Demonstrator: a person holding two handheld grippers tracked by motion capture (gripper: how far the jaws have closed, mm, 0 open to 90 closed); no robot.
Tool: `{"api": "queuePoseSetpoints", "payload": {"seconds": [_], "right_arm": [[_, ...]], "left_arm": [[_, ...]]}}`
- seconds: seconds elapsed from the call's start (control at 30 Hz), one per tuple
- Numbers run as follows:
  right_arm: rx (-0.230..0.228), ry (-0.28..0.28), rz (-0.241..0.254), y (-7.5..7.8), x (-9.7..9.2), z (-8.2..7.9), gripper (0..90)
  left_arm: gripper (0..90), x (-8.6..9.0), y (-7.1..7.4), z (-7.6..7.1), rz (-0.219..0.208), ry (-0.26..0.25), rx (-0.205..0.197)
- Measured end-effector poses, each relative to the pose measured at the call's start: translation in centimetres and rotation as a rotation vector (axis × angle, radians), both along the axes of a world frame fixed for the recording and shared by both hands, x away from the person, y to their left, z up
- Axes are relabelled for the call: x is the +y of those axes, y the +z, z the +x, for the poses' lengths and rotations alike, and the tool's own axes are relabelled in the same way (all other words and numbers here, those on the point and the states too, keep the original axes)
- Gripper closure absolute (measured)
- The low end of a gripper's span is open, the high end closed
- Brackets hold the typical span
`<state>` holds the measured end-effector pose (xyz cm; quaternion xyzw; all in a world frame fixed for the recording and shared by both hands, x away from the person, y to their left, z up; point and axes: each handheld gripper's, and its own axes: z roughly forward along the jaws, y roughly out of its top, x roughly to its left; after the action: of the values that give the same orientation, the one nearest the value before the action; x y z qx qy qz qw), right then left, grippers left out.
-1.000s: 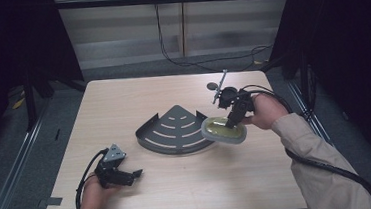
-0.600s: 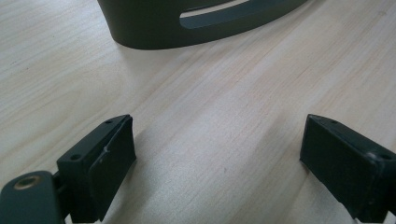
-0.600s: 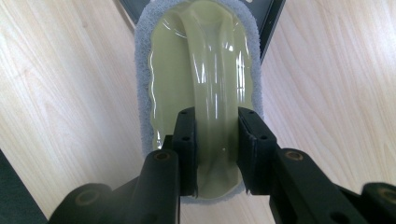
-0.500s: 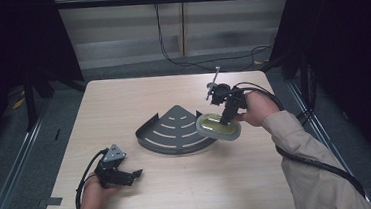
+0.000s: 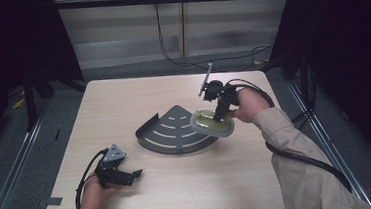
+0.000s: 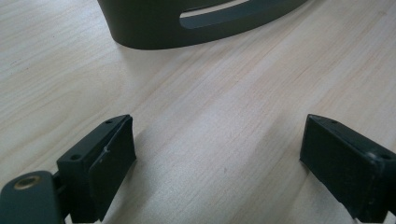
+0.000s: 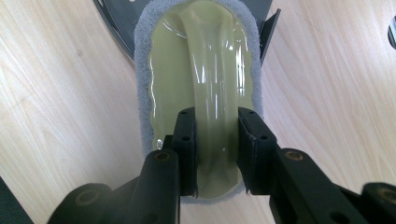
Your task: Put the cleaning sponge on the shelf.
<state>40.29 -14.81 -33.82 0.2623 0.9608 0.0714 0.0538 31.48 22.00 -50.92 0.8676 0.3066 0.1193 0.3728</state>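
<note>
Scrubber pad (image 7: 201,70) gripped by its ridge handle in my right claw (image 7: 217,140), poised at the grey corner rack's (image 5: 173,130) edge. Next: press and wipe across the rack (left claw (image 6: 219,163) gapes wide, idle on the surface (image 5: 123,104)).

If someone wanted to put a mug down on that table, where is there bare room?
The far left of the table, behind the dark fan-shaped rack, is bare wood. So is the near right, between the rack and the sleeve. It is crowded at the rack's right edge, where the right gripper holds a scrub pad, and near left around the left gripper.
</note>
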Motion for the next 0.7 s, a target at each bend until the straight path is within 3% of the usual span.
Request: {"api": "queuePoseSetpoints", "payload": {"seconds": [0.43,0.7], "right_arm": [[0.0,-0.01,-0.001,-0.2,1.4,1.2,70.8],[-0.005,-0.048,0.0,-0.5,2.3,1.9,70.8]], "left_arm": [[9.6,0.0,0.0,0.0,0.0,0.0,0.0],[9.6,0.0,0.0,0.0,0.0,-0.002,0.001]]}}
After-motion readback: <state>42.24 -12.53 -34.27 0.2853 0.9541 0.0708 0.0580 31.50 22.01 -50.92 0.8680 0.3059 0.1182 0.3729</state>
